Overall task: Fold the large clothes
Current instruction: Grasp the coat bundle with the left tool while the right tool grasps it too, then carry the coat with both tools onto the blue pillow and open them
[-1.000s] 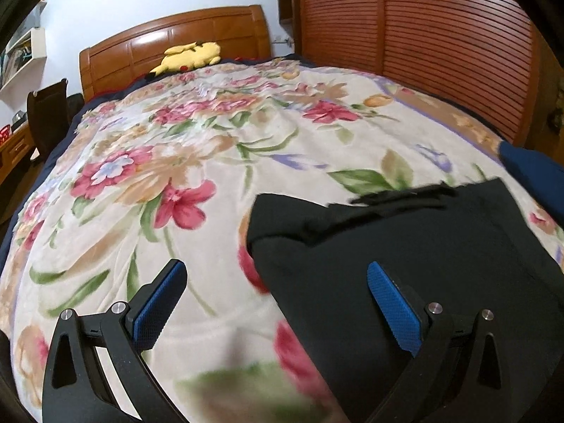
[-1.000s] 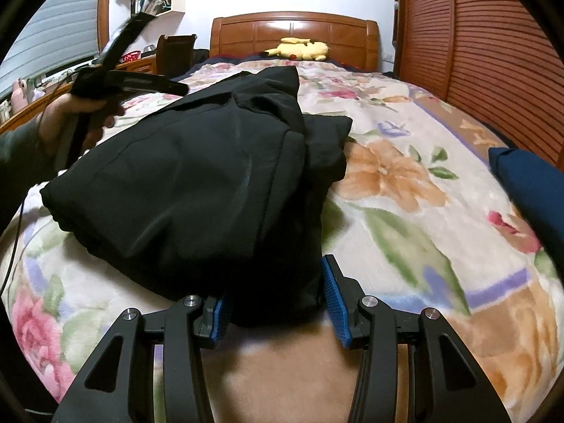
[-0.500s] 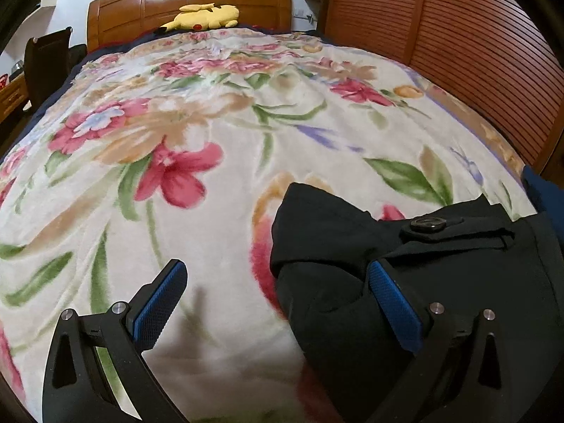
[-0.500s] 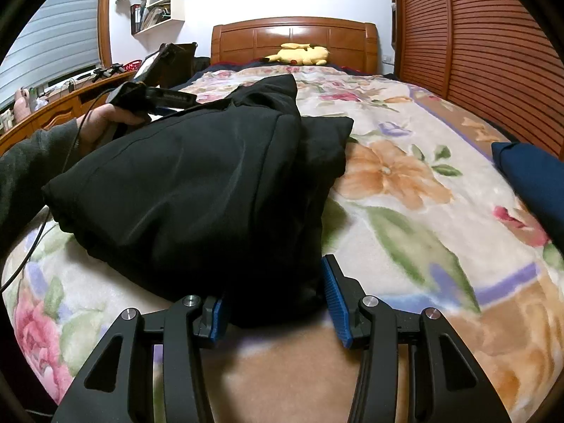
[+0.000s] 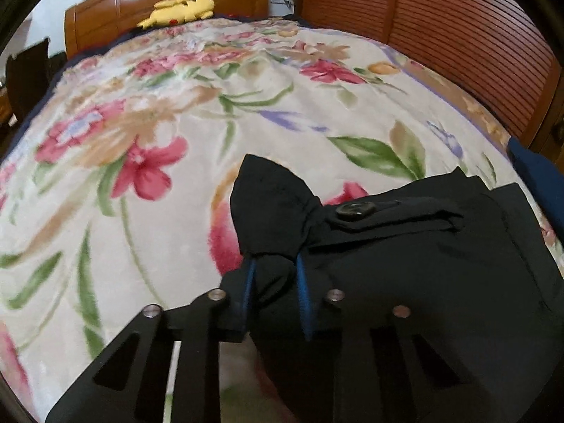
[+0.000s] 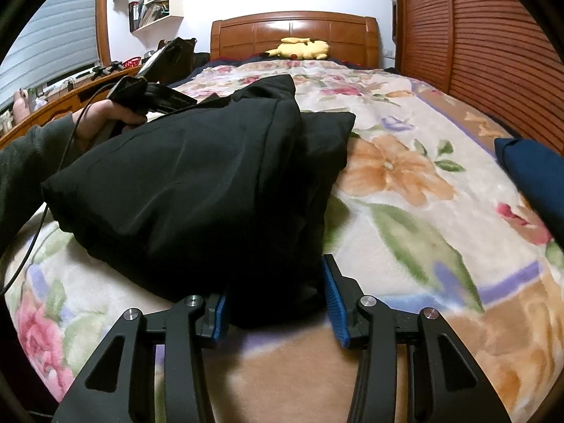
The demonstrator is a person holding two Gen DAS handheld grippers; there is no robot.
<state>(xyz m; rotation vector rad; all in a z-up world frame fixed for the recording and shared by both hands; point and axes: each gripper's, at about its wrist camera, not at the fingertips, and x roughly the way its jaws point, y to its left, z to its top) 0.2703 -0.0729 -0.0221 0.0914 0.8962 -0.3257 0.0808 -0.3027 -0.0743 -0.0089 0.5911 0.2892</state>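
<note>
A large black garment lies bunched on the floral bed cover. In the left wrist view it fills the lower right, with a black button on a flap. My left gripper is shut on a bunched corner of the garment, which sticks up past the blue pads. My right gripper has its blue pads on either side of the garment's near edge, partly closed around the thick fold. The left gripper also shows in the right wrist view, held in a hand at the garment's far left.
A dark blue folded item lies at the bed's right edge; it also shows in the left wrist view. A yellow plush toy sits by the wooden headboard. A slatted wooden wardrobe stands on the right, a desk on the left.
My left gripper was open beside the garment's corner; it has closed on that corner. The right gripper has stayed on the near edge without moving.
</note>
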